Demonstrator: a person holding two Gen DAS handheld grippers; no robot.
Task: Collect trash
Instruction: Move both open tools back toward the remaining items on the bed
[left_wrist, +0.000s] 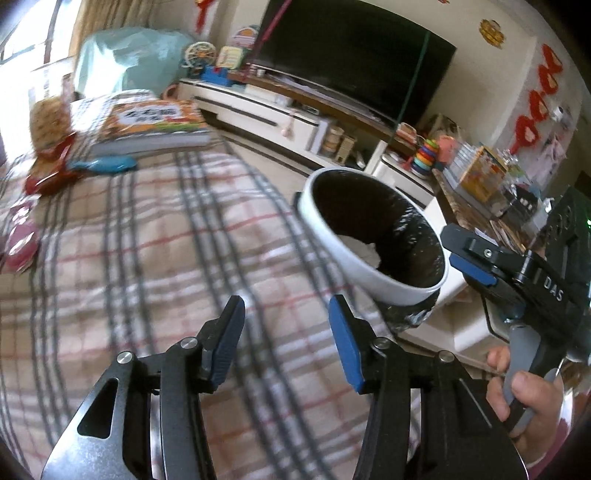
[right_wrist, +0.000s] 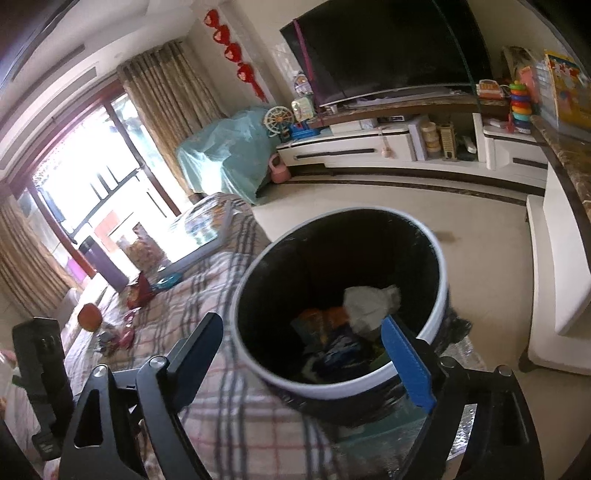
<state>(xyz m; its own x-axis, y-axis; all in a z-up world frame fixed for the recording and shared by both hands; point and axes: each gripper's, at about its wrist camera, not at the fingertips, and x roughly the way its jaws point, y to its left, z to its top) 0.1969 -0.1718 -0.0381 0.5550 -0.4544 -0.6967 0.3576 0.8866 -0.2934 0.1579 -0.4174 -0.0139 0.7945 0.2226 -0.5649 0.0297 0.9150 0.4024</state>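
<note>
A white-rimmed bin with a black liner (right_wrist: 439, 258) stands beside the plaid-covered table (left_wrist: 147, 240); it also shows in the left wrist view (left_wrist: 351, 254). Inside lie crumpled white paper (right_wrist: 369, 302) and colourful wrappers (right_wrist: 325, 332). My right gripper (right_wrist: 310, 354) is open and empty, just above the bin's near rim. My left gripper (left_wrist: 286, 339) is open and empty over the table, left of the bin. Red snack wrappers (left_wrist: 51, 166) and a blue wrapper (left_wrist: 107, 164) lie at the table's far left. The right gripper appears in the left view (left_wrist: 476, 258).
A stack of picture books (left_wrist: 155, 125) and a pink packet (left_wrist: 22, 240) lie on the table. An orange fruit (right_wrist: 89, 316) sits near more wrappers (right_wrist: 136, 291). A TV (right_wrist: 388, 48) on a white cabinet (right_wrist: 369, 147) stands across the floor. A low white bench (right_wrist: 554, 258) is right.
</note>
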